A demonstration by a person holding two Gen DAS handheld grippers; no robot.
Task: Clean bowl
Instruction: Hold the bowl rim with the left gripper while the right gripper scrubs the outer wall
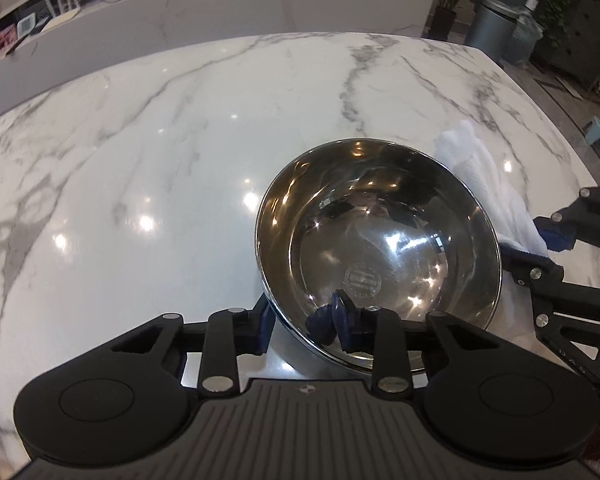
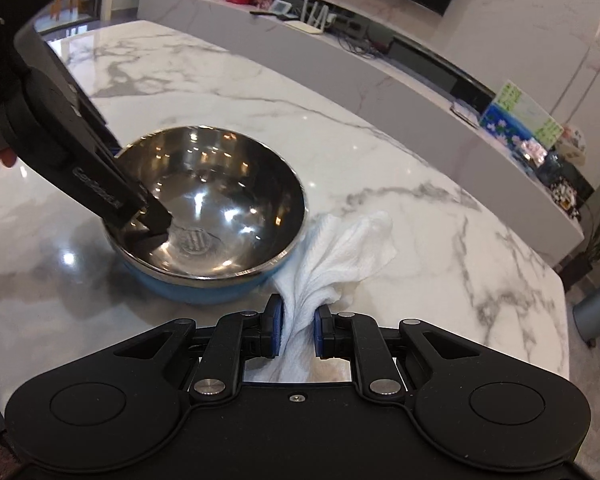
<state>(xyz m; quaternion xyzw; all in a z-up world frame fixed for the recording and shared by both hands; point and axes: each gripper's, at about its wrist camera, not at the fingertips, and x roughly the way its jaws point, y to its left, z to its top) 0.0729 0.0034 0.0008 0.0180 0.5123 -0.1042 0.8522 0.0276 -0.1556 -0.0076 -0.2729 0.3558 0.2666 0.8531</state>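
Left tongs [image 1: 300, 316] straddling, right tongs [image 2: 298, 330] clamped — both angled downward.

Left wrist view steeply down, close over bowl [image 1: 380, 256], right wrist view angled from beside, both sharing bowl, marble table [image 2: 440, 240]

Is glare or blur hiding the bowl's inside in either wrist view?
Left wrist view: bowl sharp, its steel inside full of light spots and reflections, and the table glares too. Right wrist view: similar glints in the bowl, cloth crisp; edges bend from the fisheye.

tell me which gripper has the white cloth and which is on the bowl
The right gripper pinches the white crumpled cloth; the left gripper straddles the rim of the steel, blue-sided bowl.
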